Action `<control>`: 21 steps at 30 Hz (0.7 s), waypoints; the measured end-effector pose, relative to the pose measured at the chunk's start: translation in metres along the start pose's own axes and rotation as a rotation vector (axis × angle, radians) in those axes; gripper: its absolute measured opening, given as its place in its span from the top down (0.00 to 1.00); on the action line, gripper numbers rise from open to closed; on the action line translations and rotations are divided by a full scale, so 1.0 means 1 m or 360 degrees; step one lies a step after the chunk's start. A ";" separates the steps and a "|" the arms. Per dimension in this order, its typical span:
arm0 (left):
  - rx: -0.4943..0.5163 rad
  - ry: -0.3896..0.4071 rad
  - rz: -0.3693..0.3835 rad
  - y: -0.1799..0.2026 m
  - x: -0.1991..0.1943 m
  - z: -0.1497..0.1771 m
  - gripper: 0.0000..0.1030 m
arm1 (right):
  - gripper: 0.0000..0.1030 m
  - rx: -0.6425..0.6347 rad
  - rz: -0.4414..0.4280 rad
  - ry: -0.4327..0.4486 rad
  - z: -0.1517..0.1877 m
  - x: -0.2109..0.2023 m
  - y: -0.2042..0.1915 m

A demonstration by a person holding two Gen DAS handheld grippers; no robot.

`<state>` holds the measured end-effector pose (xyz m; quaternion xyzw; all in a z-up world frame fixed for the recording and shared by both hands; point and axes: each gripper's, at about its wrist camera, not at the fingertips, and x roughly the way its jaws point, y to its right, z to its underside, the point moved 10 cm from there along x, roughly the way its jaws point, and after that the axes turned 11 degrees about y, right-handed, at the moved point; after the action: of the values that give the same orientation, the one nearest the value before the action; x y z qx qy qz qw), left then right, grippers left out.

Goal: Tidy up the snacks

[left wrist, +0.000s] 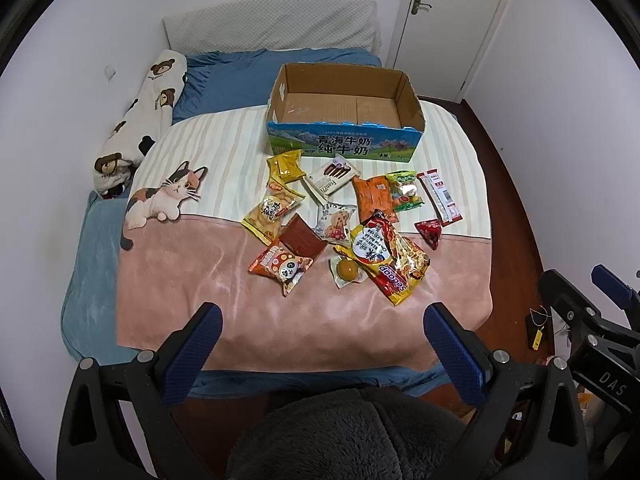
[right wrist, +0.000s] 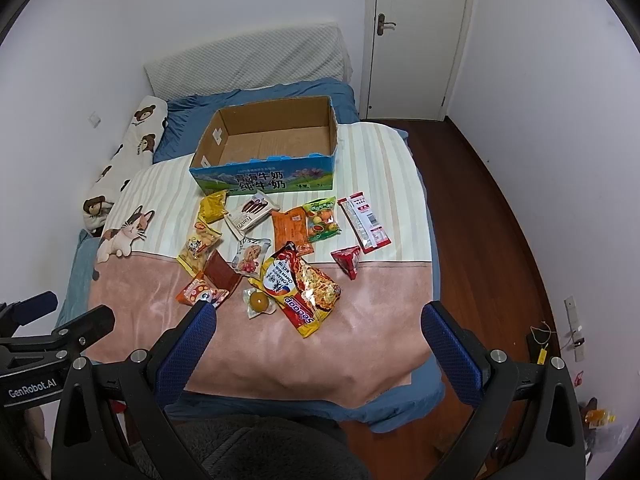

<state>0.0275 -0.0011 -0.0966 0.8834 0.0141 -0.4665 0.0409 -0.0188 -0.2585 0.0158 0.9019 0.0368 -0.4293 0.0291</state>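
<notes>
An open cardboard milk box (left wrist: 344,146) (right wrist: 264,178) stands empty on the bed's blanket. In front of it lie several loose snack packets: a Seacop noodle pack (left wrist: 390,258) (right wrist: 302,288), an orange packet (left wrist: 374,198) (right wrist: 290,228), a white biscuit box (left wrist: 330,180) (right wrist: 250,214), a red triangle packet (left wrist: 430,232) (right wrist: 348,262), a long red-white packet (left wrist: 440,196) (right wrist: 366,220). My left gripper (left wrist: 322,320) is open and empty above the blanket's near edge. My right gripper (right wrist: 320,318) is open and empty, likewise short of the pile.
A pink and striped cat blanket (left wrist: 200,280) covers the blue bed (right wrist: 400,404). A bear-print pillow (left wrist: 140,120) lies along the left wall. A white door (right wrist: 420,40) and wooden floor (right wrist: 480,220) are at the right. The right gripper's body shows in the left wrist view (left wrist: 592,320).
</notes>
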 end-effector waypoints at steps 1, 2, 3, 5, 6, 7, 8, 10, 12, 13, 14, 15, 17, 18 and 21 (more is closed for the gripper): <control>-0.0003 0.0001 -0.0001 0.000 -0.001 0.000 0.00 | 0.00 -0.0001 -0.0003 0.0001 -0.001 0.000 0.000; -0.0003 0.0002 0.0000 0.000 -0.001 0.001 0.00 | 0.00 -0.0004 -0.0006 0.0002 -0.003 -0.001 0.001; -0.0006 0.0002 0.0001 0.001 -0.001 0.001 0.00 | 0.00 -0.0007 -0.0007 0.0002 -0.004 -0.001 0.000; 0.0000 0.0003 0.0003 0.000 -0.001 0.001 0.00 | 0.00 -0.0009 -0.0011 0.0002 -0.006 0.000 0.001; 0.0000 0.0003 0.0003 0.000 -0.001 0.001 0.00 | 0.00 -0.0011 -0.0010 0.0003 -0.006 0.000 0.001; 0.0001 0.0004 0.0004 0.000 -0.001 0.001 0.00 | 0.00 -0.0011 -0.0010 0.0002 -0.006 0.000 0.000; 0.0000 0.0003 0.0003 0.000 -0.001 0.001 0.00 | 0.00 -0.0008 -0.0011 0.0004 -0.005 0.000 0.001; 0.0001 0.0001 0.0006 0.000 -0.001 0.001 0.00 | 0.00 -0.0009 -0.0010 0.0003 -0.004 0.000 0.000; 0.0001 0.0001 0.0008 0.000 -0.001 0.001 0.00 | 0.00 -0.0005 -0.0009 0.0005 -0.004 -0.001 0.001; -0.0001 0.0001 0.0009 0.000 -0.001 0.001 0.00 | 0.00 -0.0005 -0.0006 0.0008 -0.002 -0.001 0.000; -0.0001 0.0000 0.0009 0.001 -0.001 0.000 0.00 | 0.00 -0.0006 -0.0005 0.0009 -0.003 -0.001 0.000; -0.0001 0.0001 0.0010 0.001 -0.001 0.000 0.00 | 0.00 -0.0005 -0.0005 0.0010 -0.004 -0.001 -0.001; -0.0004 -0.0002 0.0010 0.004 0.001 -0.005 0.00 | 0.00 -0.0005 -0.0005 0.0011 -0.005 0.000 -0.001; -0.0005 -0.0001 0.0011 0.005 0.001 -0.006 0.00 | 0.00 -0.0006 -0.0005 0.0012 -0.006 0.000 -0.001; -0.0006 -0.0002 0.0013 0.005 0.002 -0.006 0.00 | 0.00 -0.0006 -0.0005 0.0011 -0.006 0.000 -0.001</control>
<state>0.0339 -0.0056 -0.0941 0.8831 0.0113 -0.4669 0.0444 -0.0149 -0.2571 0.0196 0.9033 0.0391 -0.4262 0.0301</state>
